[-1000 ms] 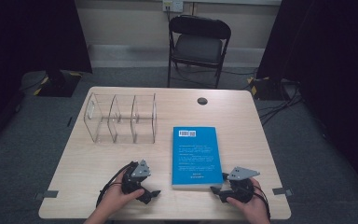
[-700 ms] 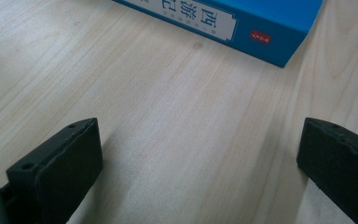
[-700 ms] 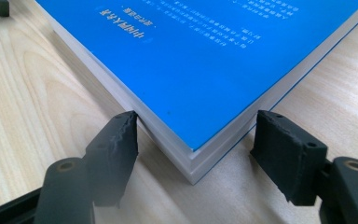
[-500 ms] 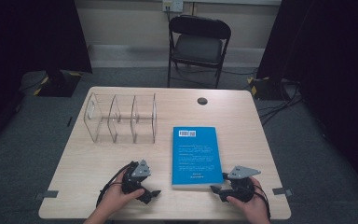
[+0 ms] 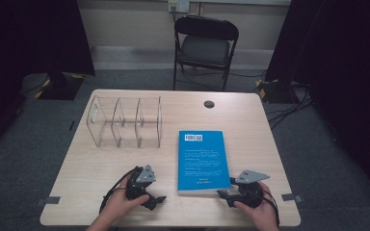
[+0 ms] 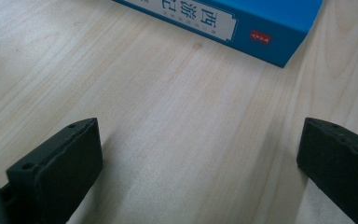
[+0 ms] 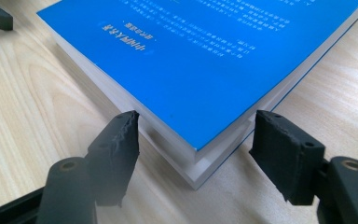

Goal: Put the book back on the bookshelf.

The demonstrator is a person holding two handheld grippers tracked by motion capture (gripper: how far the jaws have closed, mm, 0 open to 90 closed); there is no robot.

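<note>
A blue book (image 5: 201, 161) lies flat on the tabletop (image 5: 250, 120). The right tongs (image 7: 193, 135) straddle its near corner, jaws apart and not yet pressing it. The left tongs (image 6: 198, 154) gape wide over bare wood beside the book's spine.

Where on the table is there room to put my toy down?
The table is bare right of the clear organizer and behind the blue book, apart from a small black disc. The front edge is crowded: left gripper, right gripper.
</note>
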